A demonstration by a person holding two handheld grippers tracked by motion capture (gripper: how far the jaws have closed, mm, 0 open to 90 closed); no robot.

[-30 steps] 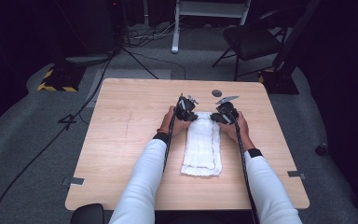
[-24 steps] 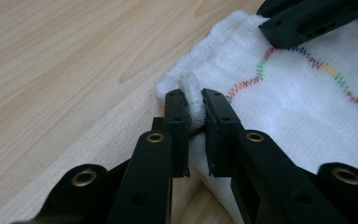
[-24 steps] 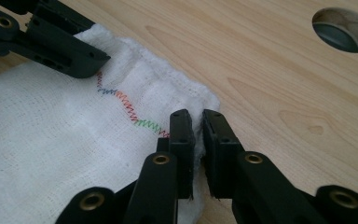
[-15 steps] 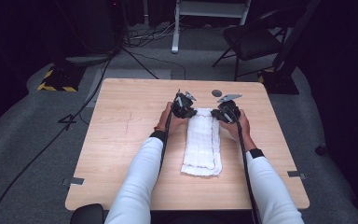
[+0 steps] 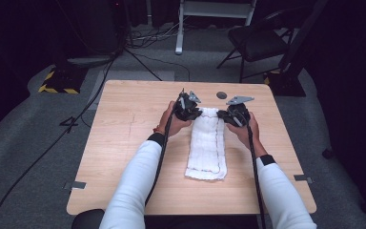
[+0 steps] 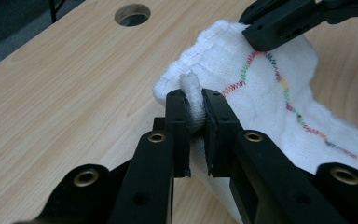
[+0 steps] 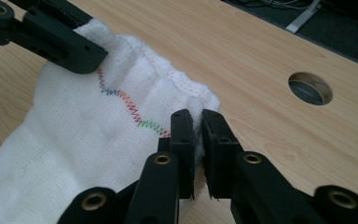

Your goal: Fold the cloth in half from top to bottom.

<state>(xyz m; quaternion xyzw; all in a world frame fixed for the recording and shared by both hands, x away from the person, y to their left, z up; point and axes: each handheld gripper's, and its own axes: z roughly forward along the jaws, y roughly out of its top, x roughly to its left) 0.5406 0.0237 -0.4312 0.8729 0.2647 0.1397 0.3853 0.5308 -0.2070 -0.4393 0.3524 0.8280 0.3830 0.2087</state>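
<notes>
A white folded cloth (image 5: 208, 145) with a multicoloured zigzag stitch lies lengthwise on the wooden table (image 5: 124, 138). My left gripper (image 5: 194, 110) is shut on the cloth's far left corner, and a pinch of cloth (image 6: 192, 93) bulges up between its jaws. My right gripper (image 5: 223, 114) is shut on the far right corner of the cloth (image 7: 121, 135). Both far corners are lifted off the table, while the near end still rests on it. In each gripper view the other gripper's jaw (image 6: 284, 25) (image 7: 51, 39) shows clamped on the opposite corner.
A round hole (image 5: 221, 95) in the tabletop sits just beyond the cloth's far end. On the floor behind the table are a chair (image 5: 257, 40), a stand's legs and cables. Bare wood lies to the left and right of the cloth.
Both grippers have risen a little with the far end of the cloth and drawn slightly toward the person, so that end now hangs off the table.
</notes>
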